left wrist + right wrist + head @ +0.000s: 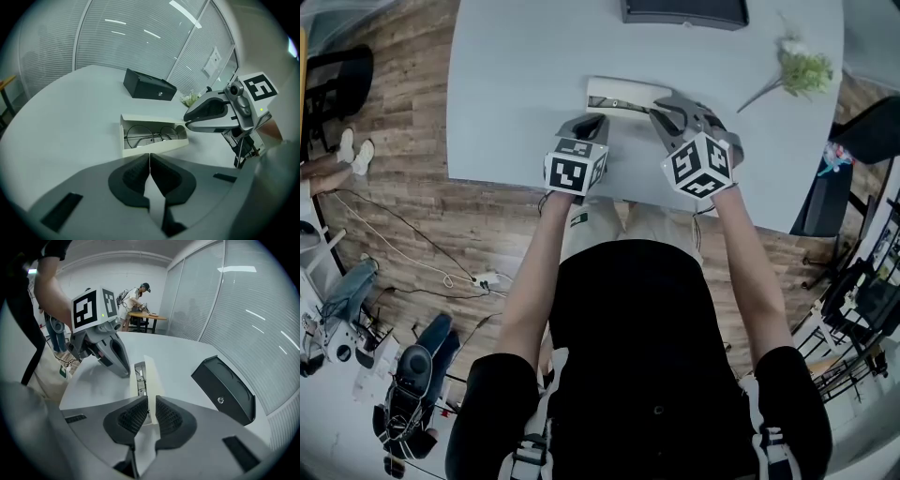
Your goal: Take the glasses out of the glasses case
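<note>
A cream glasses case (623, 94) lies open on the pale grey table (525, 84), with thin round wire glasses (152, 136) lying inside it. My right gripper (152, 411) is at the case's right end, and its pads press on the case's upright cream wall (152, 376). In the left gripper view the right gripper (187, 123) reaches over that end. My left gripper (150, 161) is shut with nothing in it, just in front of the case's near wall (140, 149). The glasses (140, 378) show edge-on in the right gripper view.
A black box (149, 86) stands on the table behind the case. A small green sprig (802, 67) lies at the table's far right. The table's near edge runs just under my hands. A person (133, 298) works at a distant desk.
</note>
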A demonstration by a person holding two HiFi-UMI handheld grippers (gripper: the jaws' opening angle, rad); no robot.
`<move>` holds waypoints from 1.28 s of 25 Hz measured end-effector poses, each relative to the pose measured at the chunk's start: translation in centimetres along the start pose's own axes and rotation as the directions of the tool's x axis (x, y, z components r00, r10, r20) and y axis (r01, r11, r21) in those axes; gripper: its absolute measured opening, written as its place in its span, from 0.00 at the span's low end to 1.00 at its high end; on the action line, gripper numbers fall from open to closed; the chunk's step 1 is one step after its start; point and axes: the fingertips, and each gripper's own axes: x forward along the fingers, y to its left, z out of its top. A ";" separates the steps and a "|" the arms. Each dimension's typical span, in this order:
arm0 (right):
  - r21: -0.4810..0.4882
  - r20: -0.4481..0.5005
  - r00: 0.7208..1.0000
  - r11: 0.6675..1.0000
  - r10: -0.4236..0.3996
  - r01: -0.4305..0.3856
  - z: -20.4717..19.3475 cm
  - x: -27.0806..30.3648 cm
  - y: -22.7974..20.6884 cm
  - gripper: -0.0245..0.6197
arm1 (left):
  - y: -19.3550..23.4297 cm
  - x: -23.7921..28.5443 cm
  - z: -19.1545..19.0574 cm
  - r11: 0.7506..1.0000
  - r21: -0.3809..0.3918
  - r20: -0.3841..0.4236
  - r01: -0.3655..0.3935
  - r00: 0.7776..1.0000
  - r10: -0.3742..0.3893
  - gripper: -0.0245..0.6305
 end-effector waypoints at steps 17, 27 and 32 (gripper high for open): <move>-0.030 -0.013 0.993 0.993 -0.115 0.115 0.8 0.7 -4.0 0.10 | -1.5 -2.1 0.6 1.000 -0.006 0.048 0.020 0.999 -0.019 0.07; -0.028 -0.038 0.987 0.987 -0.157 0.156 1.0 1.3 -5.2 0.10 | -1.1 -3.0 -0.2 1.000 -0.009 0.048 0.020 0.999 -0.019 0.07; -0.034 -0.033 0.986 0.986 -0.163 0.161 1.2 0.9 -5.0 0.12 | -0.9 -3.3 -0.7 1.000 -0.012 0.052 0.012 0.999 -0.012 0.07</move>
